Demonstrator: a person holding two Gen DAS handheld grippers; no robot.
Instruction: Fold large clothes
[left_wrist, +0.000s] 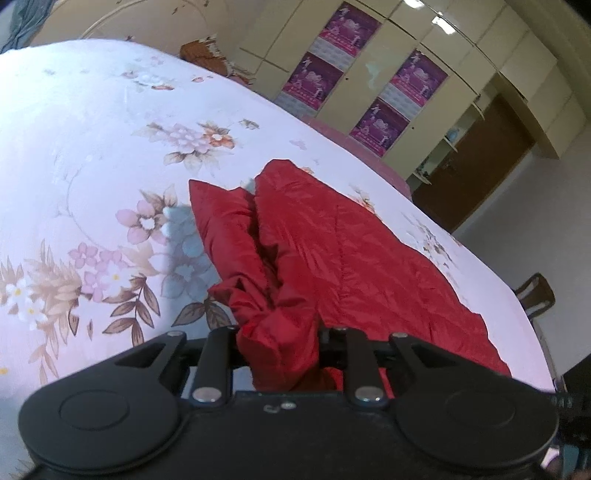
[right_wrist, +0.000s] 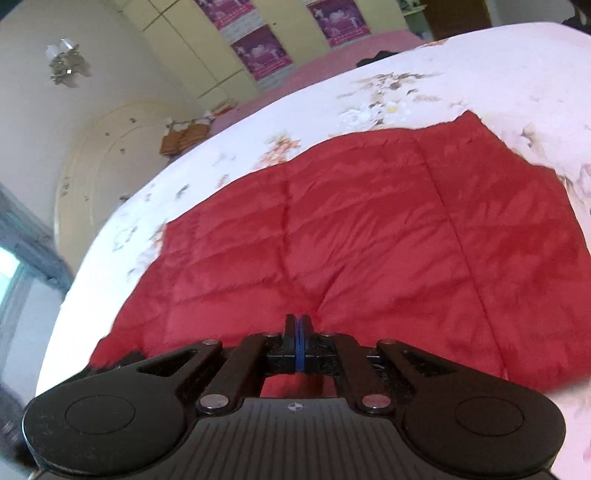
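A red quilted jacket (left_wrist: 332, 251) lies on a white floral bedsheet (left_wrist: 92, 129). My left gripper (left_wrist: 280, 350) is shut on a bunched fold of the jacket's near edge and lifts it; its fingers are buried in the red fabric. In the right wrist view the jacket (right_wrist: 369, 229) is spread flat across the bed (right_wrist: 498, 62). My right gripper (right_wrist: 298, 325) is shut, its blue pads pressed together right at the jacket's near edge; whether fabric is pinched between them cannot be told.
Cream wardrobes with purple posters (left_wrist: 332, 74) stand beyond the bed. A brown door (left_wrist: 480, 162) and a chair (left_wrist: 535, 295) are at the right. A round headboard (right_wrist: 96, 166) and a window (right_wrist: 14, 273) show at the left of the right wrist view.
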